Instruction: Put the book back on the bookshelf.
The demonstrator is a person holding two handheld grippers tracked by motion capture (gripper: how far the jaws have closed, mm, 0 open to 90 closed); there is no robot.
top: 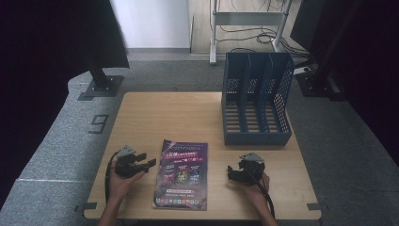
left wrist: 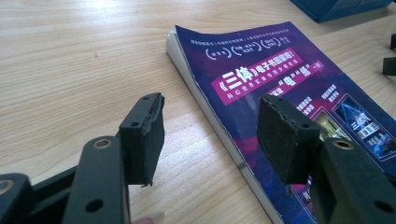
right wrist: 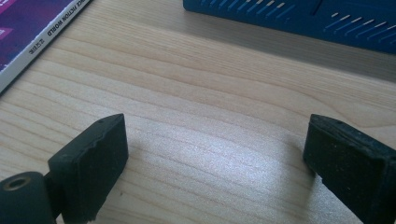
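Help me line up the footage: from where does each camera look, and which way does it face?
High view: above the table's near edge, facing forward and down on the magazine and blue file rack; forearms, left gripper and right gripper show.
Left gripper view: rides the left gripper, facing the magazine's edge; open jaws show.
Right gripper view: rides the right gripper, facing bare table toward the rack; open jaws show.
All share magazine and rack.
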